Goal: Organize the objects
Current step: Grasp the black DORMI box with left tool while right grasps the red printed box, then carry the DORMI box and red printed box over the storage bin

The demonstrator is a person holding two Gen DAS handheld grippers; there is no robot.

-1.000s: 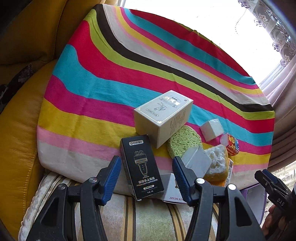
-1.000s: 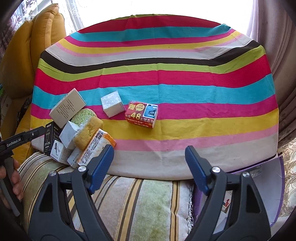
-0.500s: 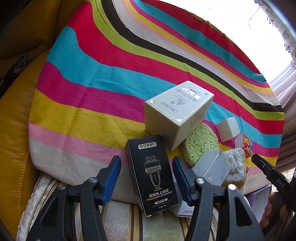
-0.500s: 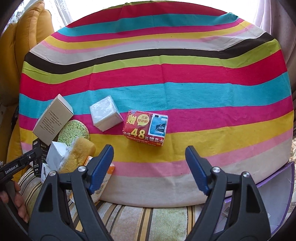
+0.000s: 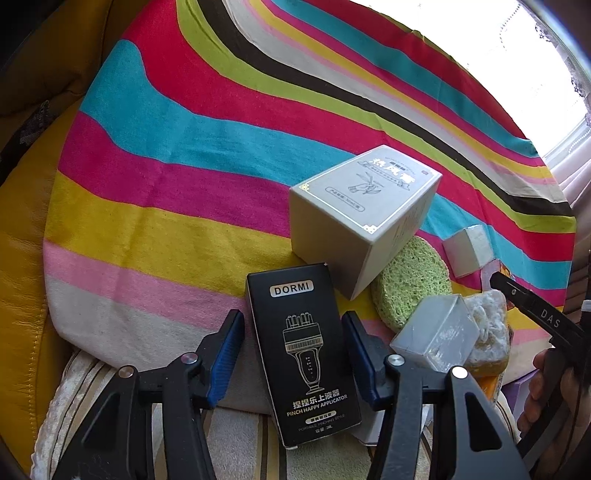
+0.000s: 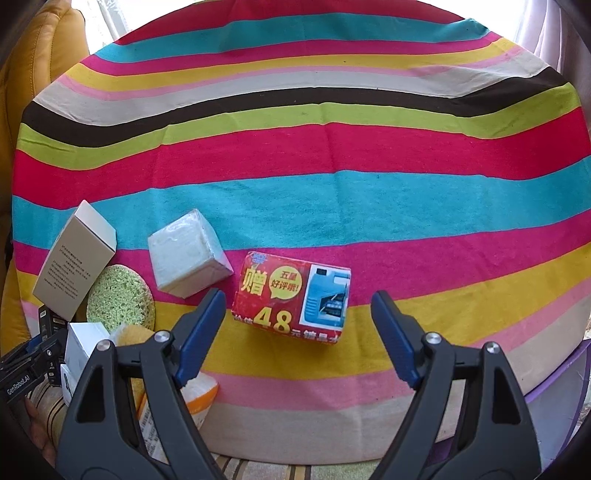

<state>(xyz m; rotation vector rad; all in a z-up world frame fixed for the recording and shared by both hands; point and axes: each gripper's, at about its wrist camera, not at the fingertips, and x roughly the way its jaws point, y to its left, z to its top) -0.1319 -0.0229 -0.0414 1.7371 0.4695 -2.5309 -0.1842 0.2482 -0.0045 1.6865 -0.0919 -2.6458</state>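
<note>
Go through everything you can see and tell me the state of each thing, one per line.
Left claw: open, straddling the box.
Black DORMI box: lying between the fingers, ungripped.
Grey box: tilted, leaning on the green sponge.
Right claw: open, empty.
Red packet: flat on the striped cloth.

Home living rm, yellow leather sofa (image 5: 22, 295), lace curtain (image 5: 561, 33), striped cloth (image 6: 295, 206)

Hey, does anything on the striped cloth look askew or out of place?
Yes. The grey box sits tilted, propped on the green sponge, and the black DORMI box overhangs the striped cloth edge.
</note>
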